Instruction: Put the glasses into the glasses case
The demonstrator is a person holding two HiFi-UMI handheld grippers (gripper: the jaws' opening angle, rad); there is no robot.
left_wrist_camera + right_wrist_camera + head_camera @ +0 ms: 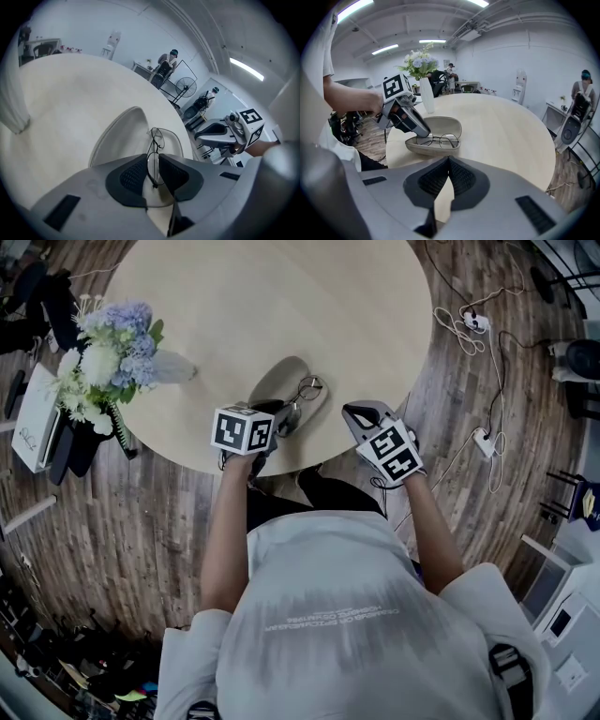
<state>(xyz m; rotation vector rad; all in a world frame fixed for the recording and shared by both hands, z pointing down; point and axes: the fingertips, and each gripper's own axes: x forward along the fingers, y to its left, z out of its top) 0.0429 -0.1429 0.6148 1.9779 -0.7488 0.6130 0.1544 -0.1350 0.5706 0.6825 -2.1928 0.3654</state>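
Pointing my left tongs [153, 172] down into the open glasses case [117, 136], I am holding their jaws a little apart, released. One lens of the wire-framed glasses [158, 138] is standing edge-on between the pads without being pinched. The glasses are lying in the case's lower shell, with the lid tilting back behind them, near the edge of the round wooden table [281, 296]. My right tongs [448, 161] are hanging just to the right of the case, clenched on nothing, pads meeting at the tips. A bouquet [108, 352] is standing at the table's left edge.
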